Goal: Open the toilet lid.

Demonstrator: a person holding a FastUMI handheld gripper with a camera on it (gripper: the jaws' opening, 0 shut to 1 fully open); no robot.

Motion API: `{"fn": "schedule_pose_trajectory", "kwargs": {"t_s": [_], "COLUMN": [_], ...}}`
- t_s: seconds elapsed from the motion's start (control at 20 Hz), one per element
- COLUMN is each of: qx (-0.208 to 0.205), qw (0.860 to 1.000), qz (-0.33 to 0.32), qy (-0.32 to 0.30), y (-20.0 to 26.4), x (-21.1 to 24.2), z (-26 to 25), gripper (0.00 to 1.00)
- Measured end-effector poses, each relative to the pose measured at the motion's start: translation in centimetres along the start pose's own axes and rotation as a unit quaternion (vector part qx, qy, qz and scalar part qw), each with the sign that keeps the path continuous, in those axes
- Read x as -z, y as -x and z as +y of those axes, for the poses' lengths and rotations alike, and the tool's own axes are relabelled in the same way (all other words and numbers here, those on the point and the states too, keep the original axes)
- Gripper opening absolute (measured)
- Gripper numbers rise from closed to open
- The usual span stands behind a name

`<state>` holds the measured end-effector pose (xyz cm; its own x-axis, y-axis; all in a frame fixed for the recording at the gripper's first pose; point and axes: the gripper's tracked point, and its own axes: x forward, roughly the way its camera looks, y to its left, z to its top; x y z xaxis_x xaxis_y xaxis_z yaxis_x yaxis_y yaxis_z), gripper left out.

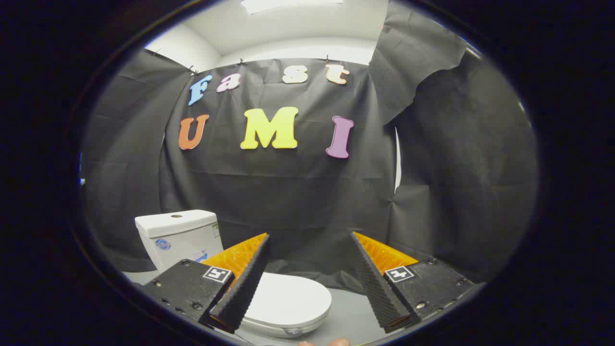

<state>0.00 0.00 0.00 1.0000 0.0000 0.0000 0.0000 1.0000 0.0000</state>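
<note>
A white toilet stands low and to the left of my fingers, its tank (178, 235) against the black cloth wall. Its lid (288, 300) lies flat and closed on the bowl, its rounded front end reaching into the gap between my fingers, below them. My gripper (310, 240) is open, its fingers wide apart with nothing between them, held above the lid and not touching it. The left finger (242, 281) covers the lid's rear left part and the join to the tank.
Black cloth walls (298, 192) close off the back and both sides. A grey floor (350, 312) spreads to the right of the toilet bowl. A person's fingertips (331, 342) show just below the bowl.
</note>
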Motion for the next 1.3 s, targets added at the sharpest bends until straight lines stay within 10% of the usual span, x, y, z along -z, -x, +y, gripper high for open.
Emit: {"fn": "schedule_pose_trajectory", "kwargs": {"t_s": [1.3], "qx": [0.009], "qw": [1.000], "qz": [0.017], "qy": [0.005], "y": [1.3], "x": [1.8], "z": [-0.6], "gripper": [1.00]}}
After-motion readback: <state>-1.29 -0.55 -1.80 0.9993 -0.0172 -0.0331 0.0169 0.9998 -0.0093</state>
